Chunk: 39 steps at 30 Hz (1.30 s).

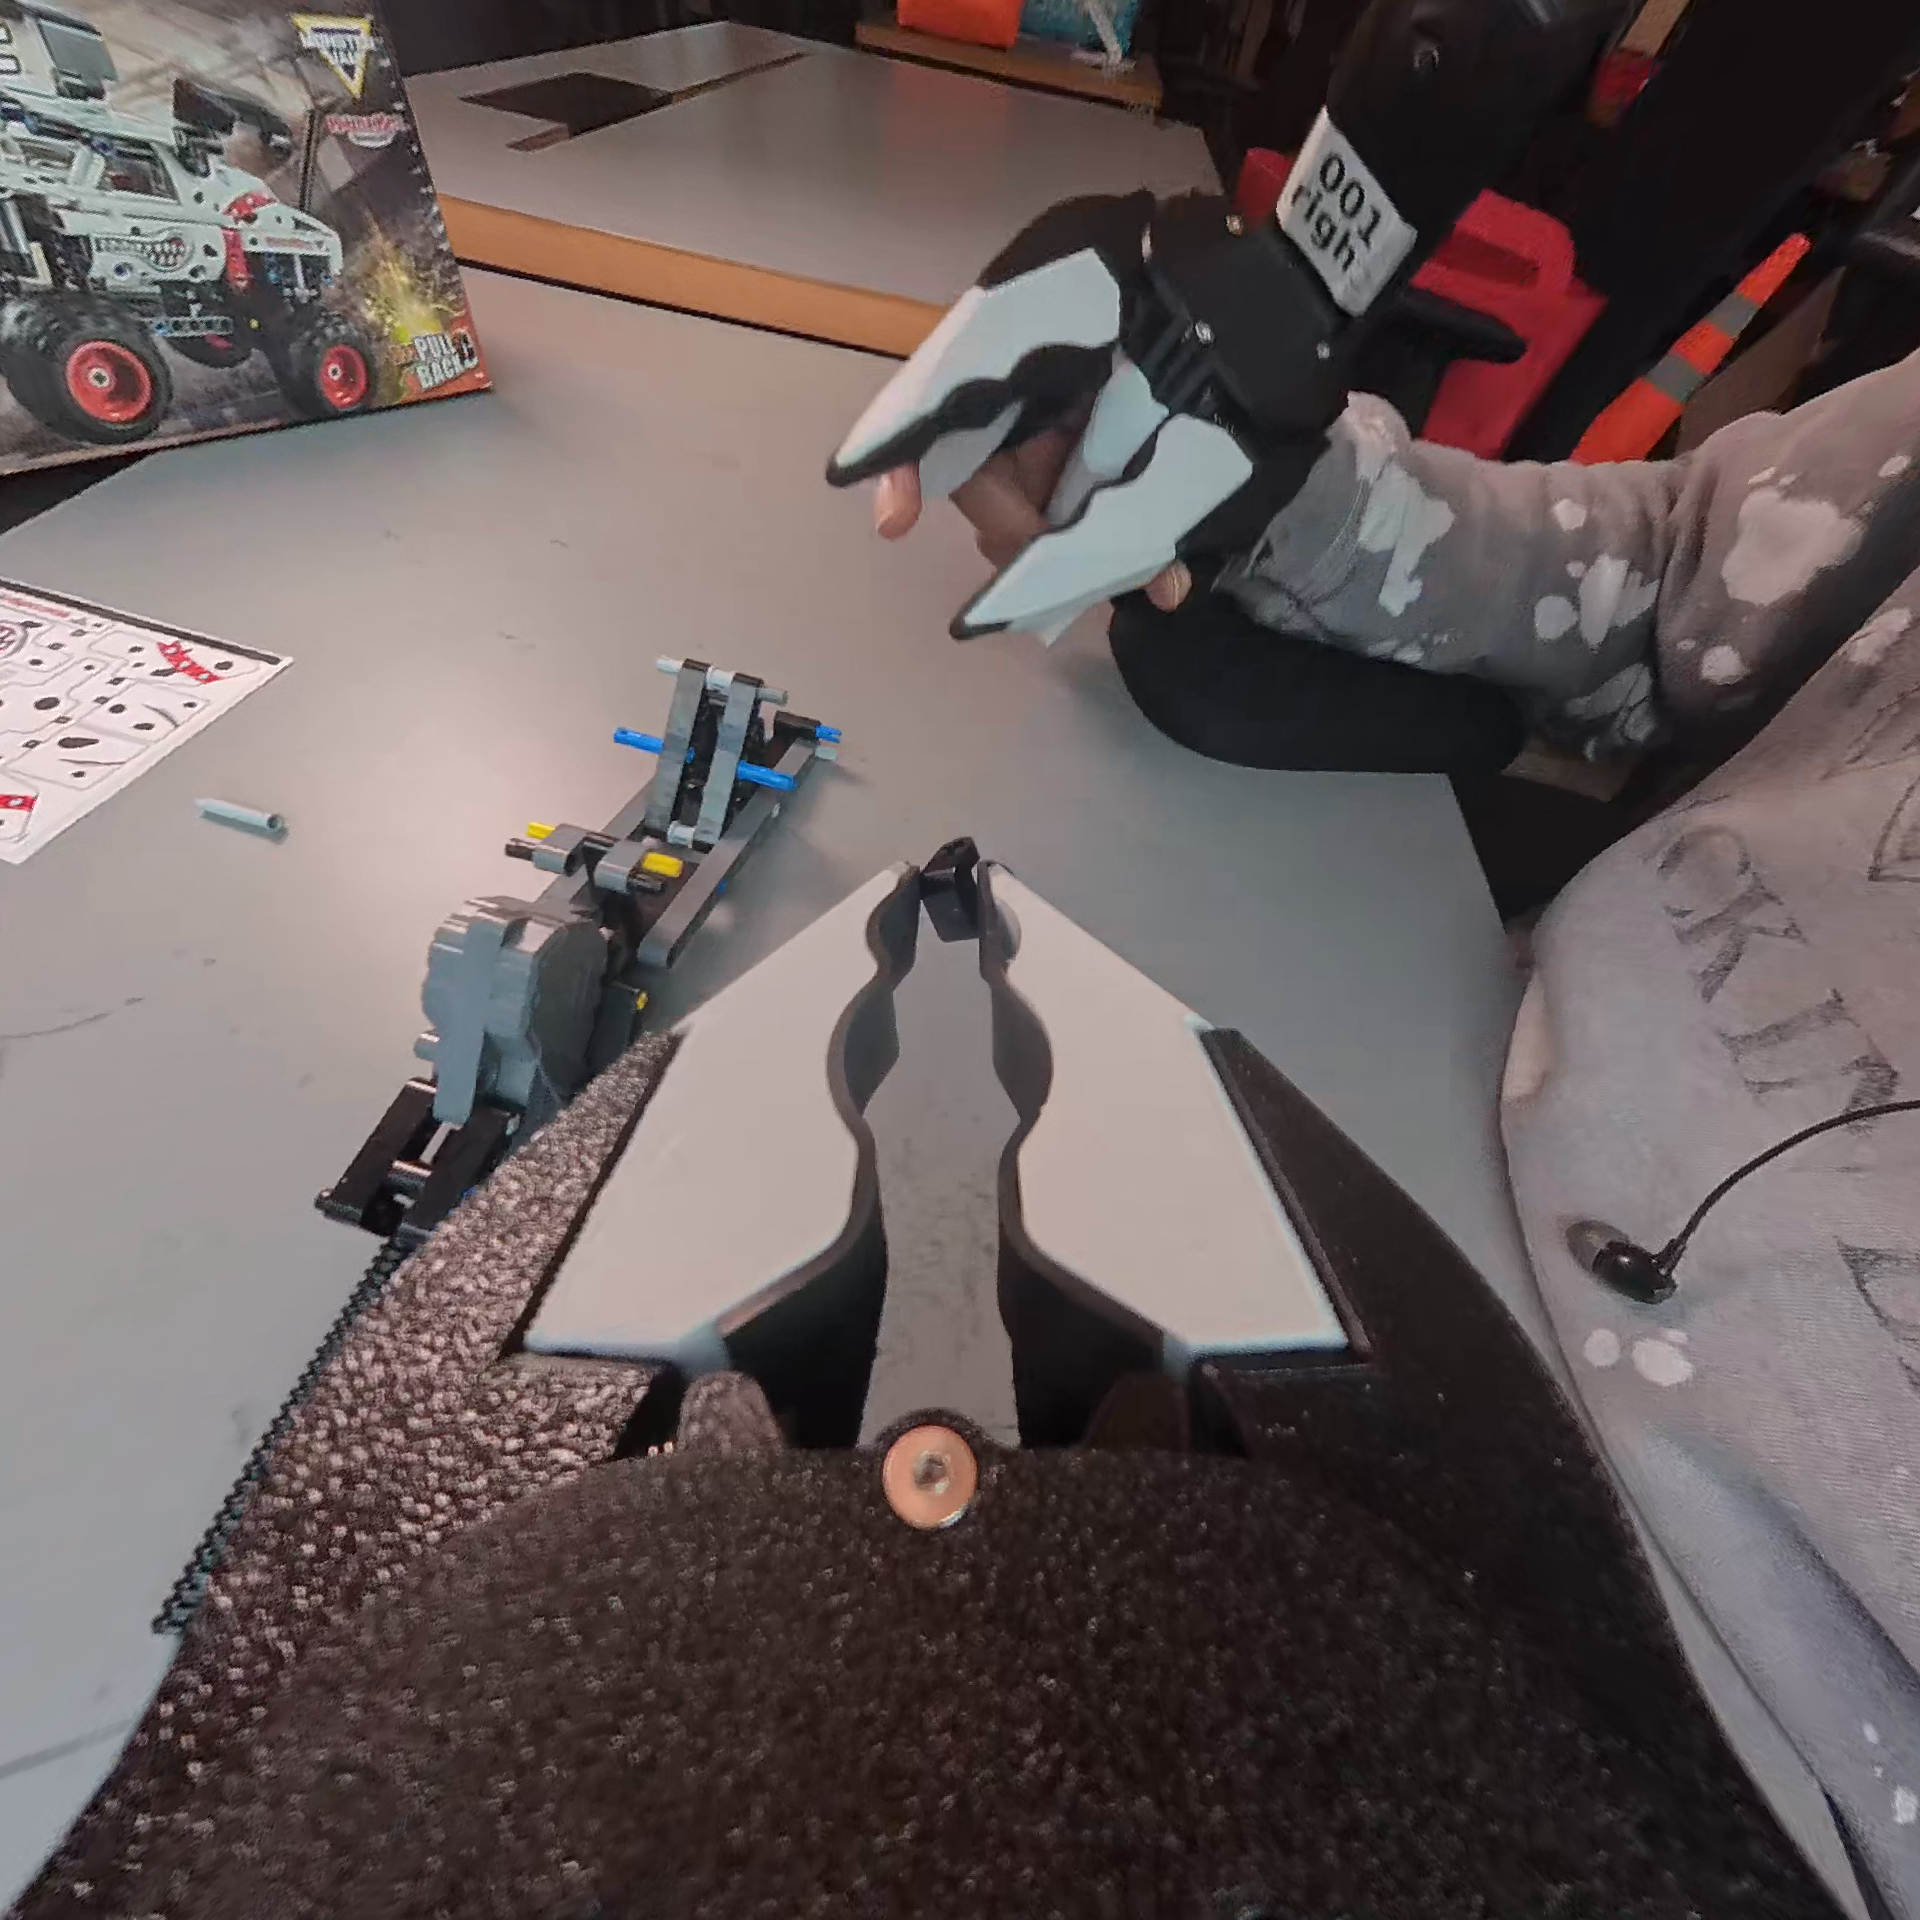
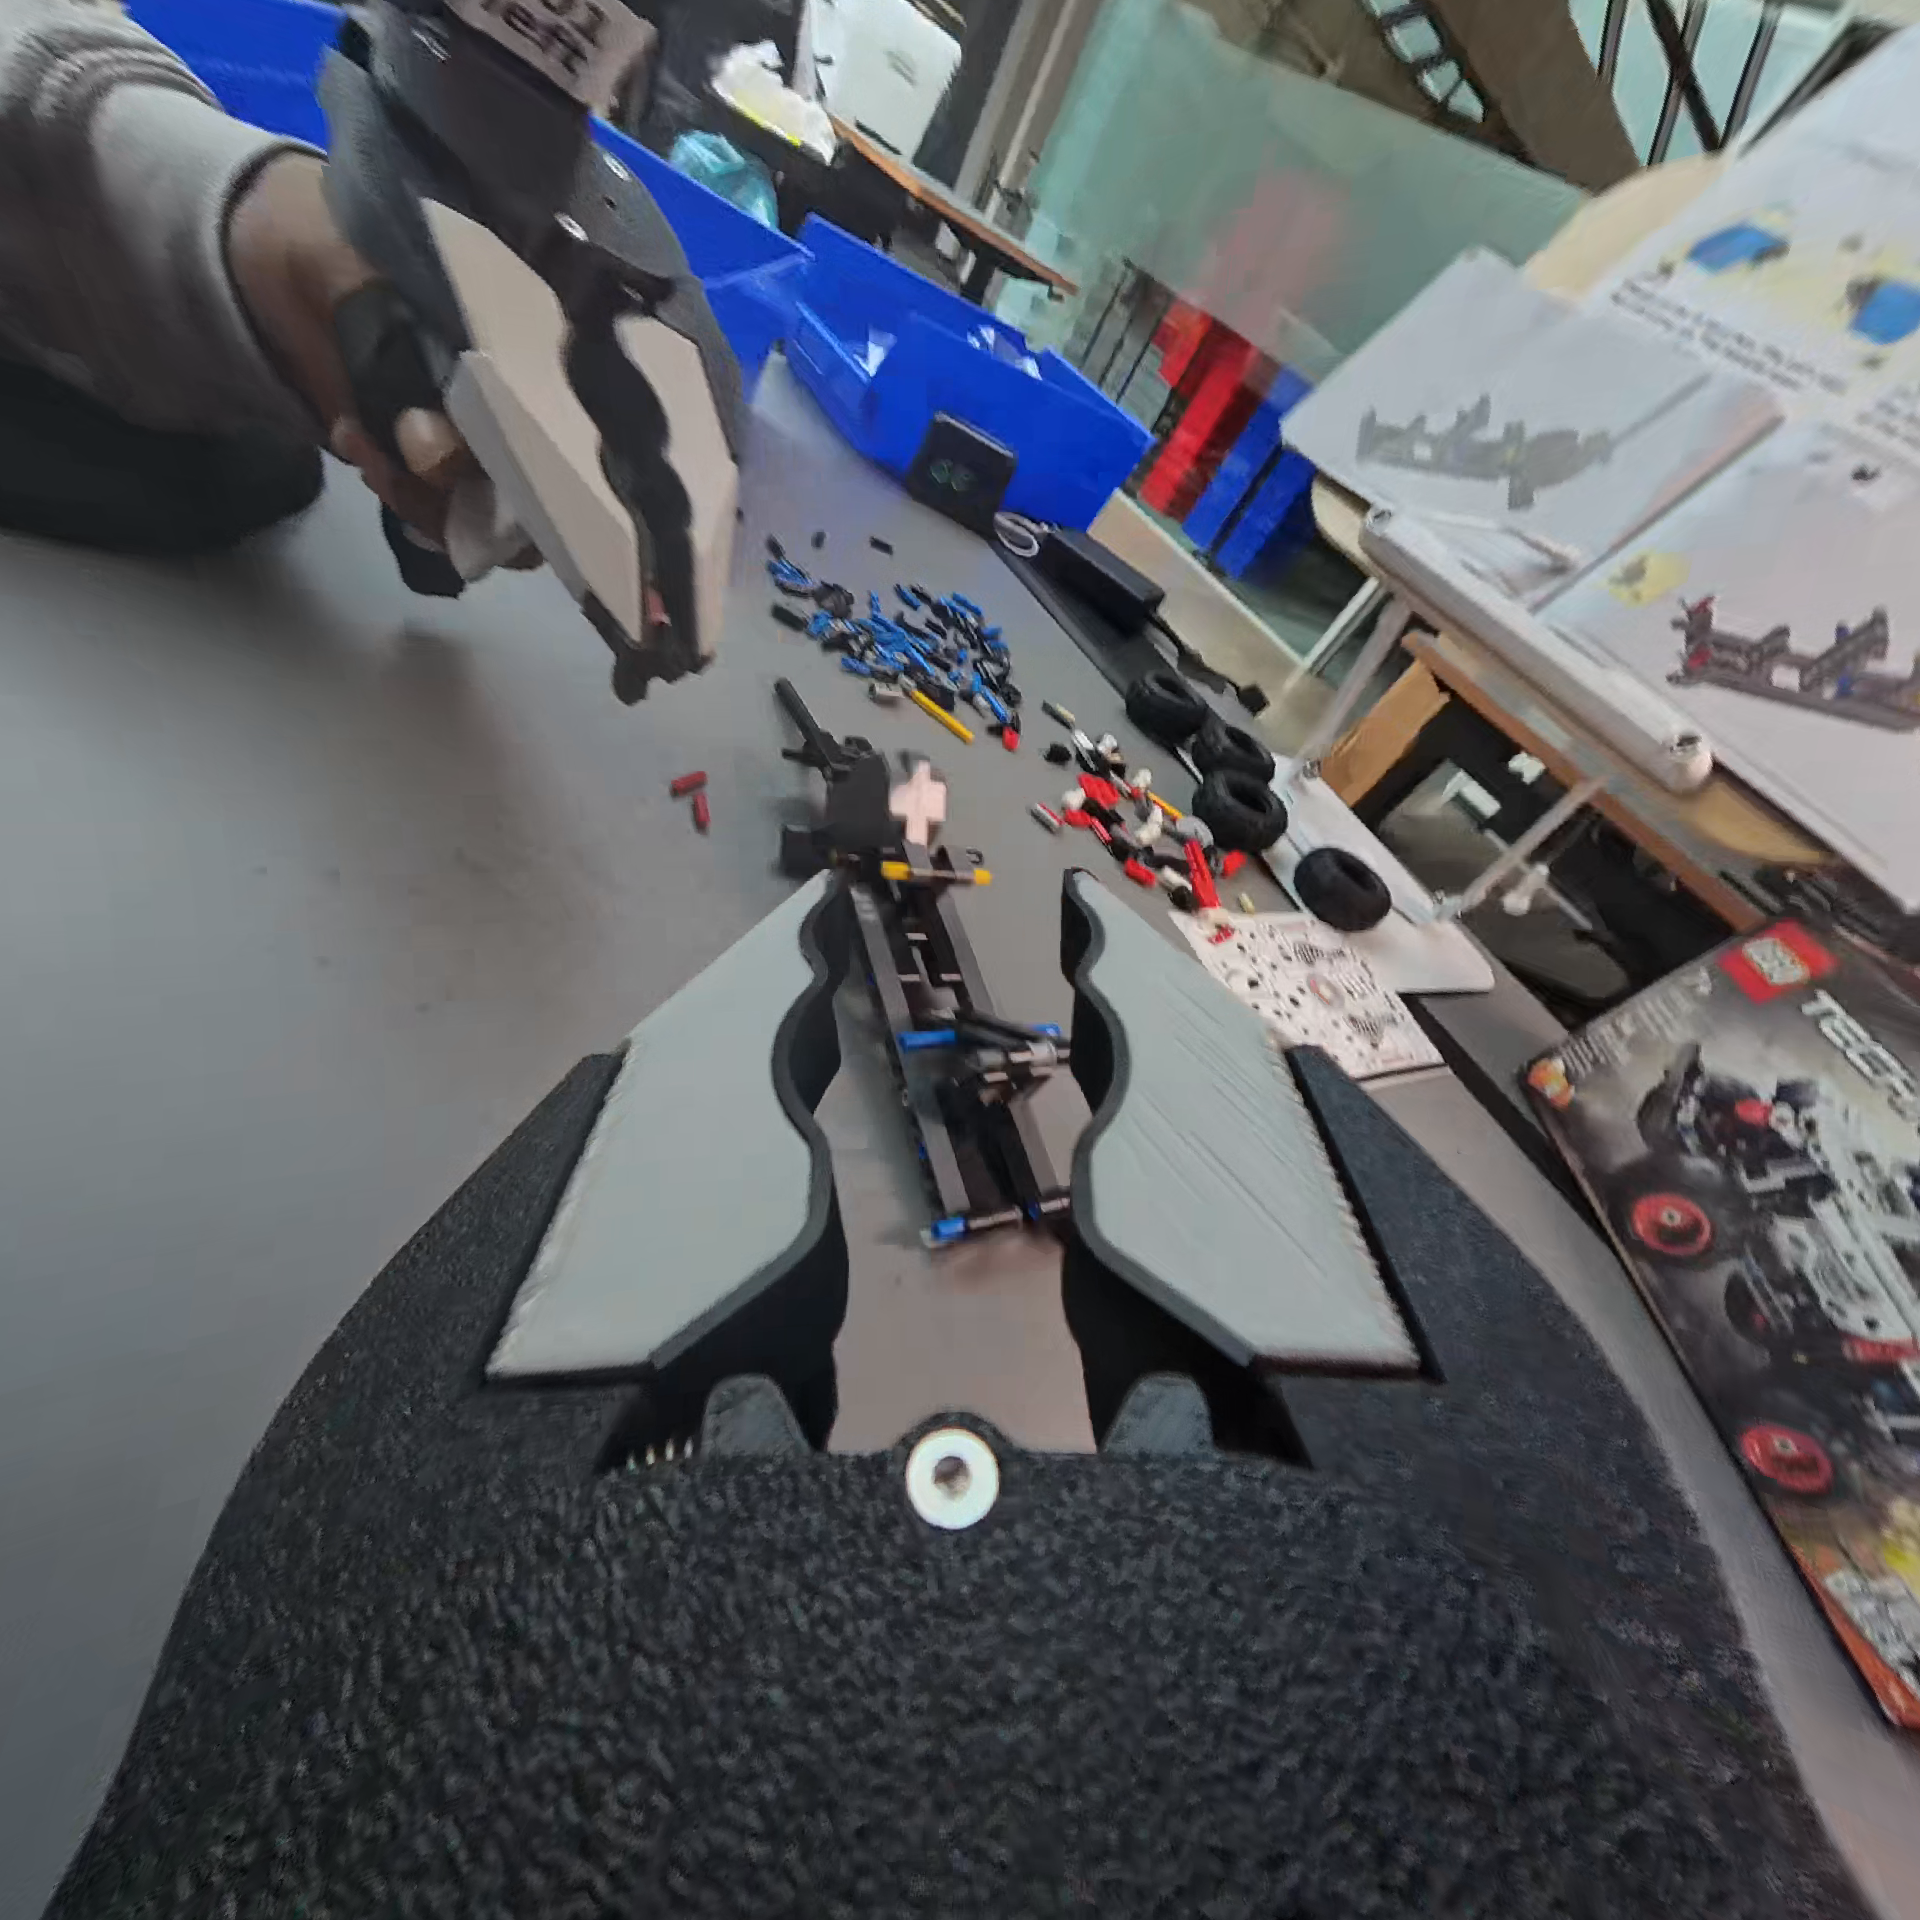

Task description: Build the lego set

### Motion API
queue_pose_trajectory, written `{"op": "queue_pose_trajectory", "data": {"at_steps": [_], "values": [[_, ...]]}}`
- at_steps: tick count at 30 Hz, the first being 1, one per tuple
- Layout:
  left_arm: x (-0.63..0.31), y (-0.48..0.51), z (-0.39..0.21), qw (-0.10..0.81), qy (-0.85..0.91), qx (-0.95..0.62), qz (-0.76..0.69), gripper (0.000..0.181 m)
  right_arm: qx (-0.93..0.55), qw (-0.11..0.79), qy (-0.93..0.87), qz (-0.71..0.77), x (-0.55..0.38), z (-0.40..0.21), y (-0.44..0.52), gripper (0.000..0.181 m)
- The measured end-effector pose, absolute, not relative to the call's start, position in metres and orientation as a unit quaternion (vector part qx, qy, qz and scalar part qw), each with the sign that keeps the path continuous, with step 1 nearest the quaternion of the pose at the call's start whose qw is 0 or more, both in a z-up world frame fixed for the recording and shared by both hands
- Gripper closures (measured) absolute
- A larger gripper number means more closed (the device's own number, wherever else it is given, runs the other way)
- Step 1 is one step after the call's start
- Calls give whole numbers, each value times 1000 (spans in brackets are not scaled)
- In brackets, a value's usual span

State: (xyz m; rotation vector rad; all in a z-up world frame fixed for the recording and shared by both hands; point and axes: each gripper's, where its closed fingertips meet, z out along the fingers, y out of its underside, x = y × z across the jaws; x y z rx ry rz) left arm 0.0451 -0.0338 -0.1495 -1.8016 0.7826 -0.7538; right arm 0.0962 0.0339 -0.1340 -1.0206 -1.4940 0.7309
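Left wrist view: our left gripper is clenched on a small black piece at its tips, low over the grey table. The chassis lies just left of it. Our right gripper hangs raised beyond, fingers spread, wrist cocked.

Right wrist view: our right gripper is released, hovering tilted above the chassis. Loose parts lie beyond.

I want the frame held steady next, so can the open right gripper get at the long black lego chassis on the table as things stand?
Probably yes. The right gripper is open and empty, the long black lego chassis lies in line between its fingers, and nothing blocks it. The left gripper, shut on a small black piece, hangs off to one side.
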Motion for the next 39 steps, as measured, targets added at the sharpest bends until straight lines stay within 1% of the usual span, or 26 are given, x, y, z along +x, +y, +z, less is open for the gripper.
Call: {"op": "queue_pose_trajectory", "data": {"at_steps": [5,12,14,17,19,20,22,23,25,31,36,39], "values": [[46,-32,-166,478,341,-759,-281,169,-521,524,-619,265,120,-160,84,138],[46,-30,-170,472,337,-764,-284,169,-585,441,-634,248,120,-193,103,134],[46,-29,-170,472,335,-764,-286,169,-601,383,-646,274,116,-200,102,123],[46,-29,-170,471,334,-764,-288,169,-601,304,-686,276,112,-216,98,101],[45,-28,-169,472,331,-764,-290,169,-587,278,-716,255,109,-226,100,94],[45,-28,-169,472,329,-764,-292,169,-584,270,-724,251,107,-230,102,95],[44,-27,-168,473,324,-764,-295,169,-583,255,-728,255,102,-235,103,103],[43,-26,-168,473,323,-764,-297,169,-583,251,-726,263,101,-235,102,113],[43,-26,-168,474,319,-764,-299,169,-578,259,-726,268,101,-234,102,121],[40,-21,-160,494,307,-754,-306,169,-583,271,-719,263,106,-234,102,121],[47,-31,-130,578,356,-679,-279,170,-587,280,-717,250,108,-233,101,121],[47,-35,-117,608,362,-654,-268,170,-587,283,-717,246,109,-232,101,121]]}}
